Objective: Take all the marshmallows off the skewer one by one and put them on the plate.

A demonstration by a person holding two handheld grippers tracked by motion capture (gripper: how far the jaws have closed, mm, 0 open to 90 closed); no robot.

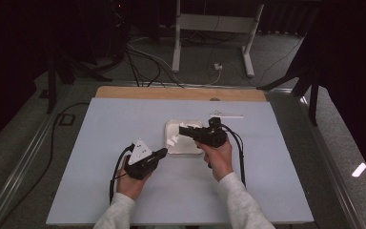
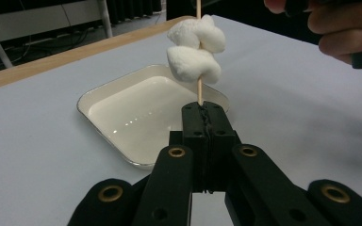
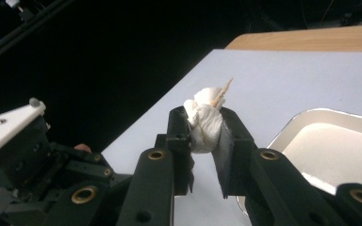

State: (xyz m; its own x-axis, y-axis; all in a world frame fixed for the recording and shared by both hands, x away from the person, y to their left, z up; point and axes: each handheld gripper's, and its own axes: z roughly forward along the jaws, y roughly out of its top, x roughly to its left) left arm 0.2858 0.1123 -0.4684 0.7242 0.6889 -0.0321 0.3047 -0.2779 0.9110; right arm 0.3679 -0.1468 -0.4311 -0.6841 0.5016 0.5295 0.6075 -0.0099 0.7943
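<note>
So the left gripper (image 2: 202, 115) has its jaws pinched tight on the bottom end of a thin wooden skewer (image 2: 199, 92); the stick runs straight up from between the tips and has two marshmallows (image 2: 195, 47) threaded on it, one stacked on the other, sitting a bit above the jaws and not touching them. Just past the tips there's a shallow white tray (image 2: 101, 96) lying flat on the pale blue table cover (image 2: 37, 141); the marshmallows hang over its near edge from that camera's angle.

The right gripper (image 3: 202, 125) is squeezing a marshmallow (image 3: 205, 125) between its two jaws; it's squashed in there pretty good, and the pointed tip of the skewer (image 3: 224, 90) pokes out just beyond it. Off to that gripper's right is the tray (image 3: 311, 117) again, empty as far as I can see; down at lower left you get the body of the other gripper with its pale plate.

From the high view the left gripper (image 1: 164, 151) sits at the tray's (image 1: 183, 149) near-left corner, jaws pointing toward it; the right gripper (image 1: 181, 130) comes in from the other side and reaches across the tray toward the left one, with the white marshmallow lump (image 1: 172, 140) between the two. A hand (image 1: 218, 155) wraps the right gripper and another hand (image 1: 132, 183) holds the left; a strip of bare wood shows along the table's far edge (image 1: 181, 93).
</note>
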